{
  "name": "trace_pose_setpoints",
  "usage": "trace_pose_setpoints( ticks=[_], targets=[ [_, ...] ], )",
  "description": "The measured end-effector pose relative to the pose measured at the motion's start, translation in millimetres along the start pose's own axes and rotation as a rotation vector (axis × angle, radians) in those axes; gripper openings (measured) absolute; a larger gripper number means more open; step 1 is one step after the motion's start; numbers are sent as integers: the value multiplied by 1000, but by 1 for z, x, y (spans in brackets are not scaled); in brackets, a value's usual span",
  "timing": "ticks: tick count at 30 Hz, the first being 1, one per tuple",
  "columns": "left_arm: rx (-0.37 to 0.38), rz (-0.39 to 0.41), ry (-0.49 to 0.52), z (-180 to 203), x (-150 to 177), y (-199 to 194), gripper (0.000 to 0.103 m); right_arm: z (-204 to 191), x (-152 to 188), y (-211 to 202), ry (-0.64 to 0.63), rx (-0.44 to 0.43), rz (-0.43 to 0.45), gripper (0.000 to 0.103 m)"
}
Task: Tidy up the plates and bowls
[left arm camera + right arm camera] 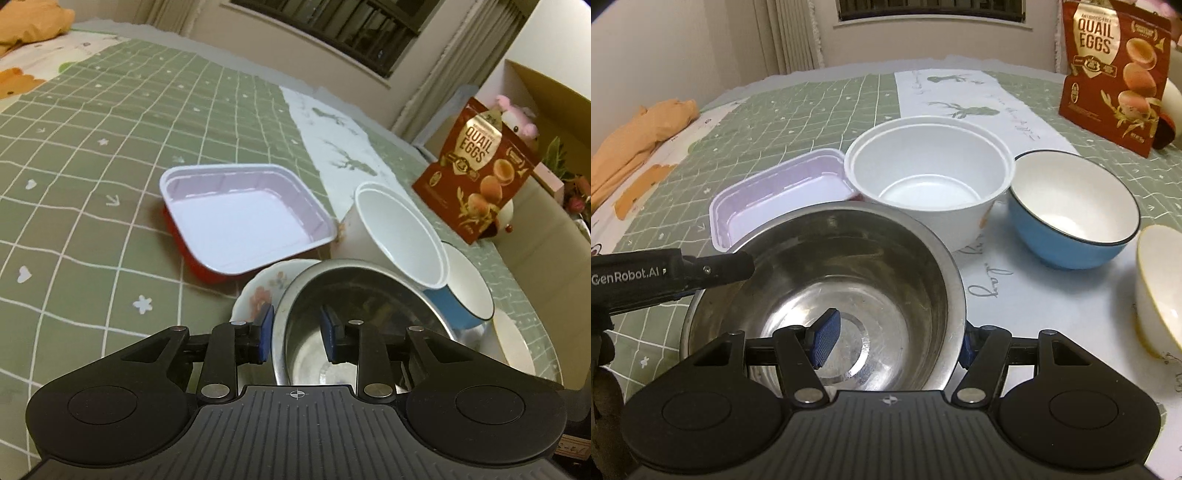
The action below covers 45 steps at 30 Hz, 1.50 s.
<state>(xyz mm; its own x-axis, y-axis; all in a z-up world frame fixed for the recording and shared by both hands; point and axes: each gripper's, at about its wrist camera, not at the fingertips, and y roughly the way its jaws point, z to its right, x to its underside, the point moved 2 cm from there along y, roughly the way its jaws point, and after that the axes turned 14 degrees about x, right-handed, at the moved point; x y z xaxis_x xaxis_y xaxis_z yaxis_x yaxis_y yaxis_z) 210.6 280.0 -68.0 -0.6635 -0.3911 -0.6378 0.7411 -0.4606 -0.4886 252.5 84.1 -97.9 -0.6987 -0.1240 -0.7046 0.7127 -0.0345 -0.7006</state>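
The steel bowl point(827, 280) is the thing to watch, and everything else can be placed from it. It sits on the green checked cloth point(110, 147) at the near edge of the group of dishes, and both tools are on its rim.

The left gripper point(297, 332) straddles the bowl's left wall, one blue pad point(266, 328) outside and the other inside. The jaws stand moderately apart around the thin wall, and I cannot tell whether the pads actually press the metal. From the right wrist view its black arm shows lying across the bowl's left edge.

The right gripper point(894, 339) straddles the bowl's near right rim in the same way, one blue pad point(827, 338) inside above the shiny bottom, the other just outside the wall. Its jaws are fairly wide, with a clear gap between the inner pad and the wall.

Under the bowl's left side, a flowered plate point(258, 291) peeks out. Just behind the bowl on the left lies a shallow square tray point(243, 221), red outside and pale inside. Directly behind the bowl stands a tall white tub point(931, 177), touching the tray's corner. To the right of the tub sits a blue bowl point(1071, 218) with a white inside, and further right a cream bowl point(1160, 288) with a yellow rim, well clear of the steel one. Far behind on the right stands a red quail-egg bag point(1115, 74).
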Motion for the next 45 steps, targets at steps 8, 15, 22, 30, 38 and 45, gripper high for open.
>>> trace_pose_setpoints(
  ticks=[8,15,22,30,38,45],
  targets=[
    [-7,-1,0,-6,1,1,29,-15,5,1,-86,71,81,67],
    [6,47,-30,-16,-4,-12,29,-21,4,6,-109,100,68,69],
    [-10,69,-44,-23,-10,-19,29,-24,4,0,-122,109,104,74],
    [120,68,-94,-31,-10,-33,28,-9,1,-4,-69,114,125,78],
    [113,47,-91,-36,-7,-38,29,7,-5,-7,-25,79,125,82],
    [69,16,-84,-40,-3,-28,29,9,0,4,-11,69,64,82]
  ],
)
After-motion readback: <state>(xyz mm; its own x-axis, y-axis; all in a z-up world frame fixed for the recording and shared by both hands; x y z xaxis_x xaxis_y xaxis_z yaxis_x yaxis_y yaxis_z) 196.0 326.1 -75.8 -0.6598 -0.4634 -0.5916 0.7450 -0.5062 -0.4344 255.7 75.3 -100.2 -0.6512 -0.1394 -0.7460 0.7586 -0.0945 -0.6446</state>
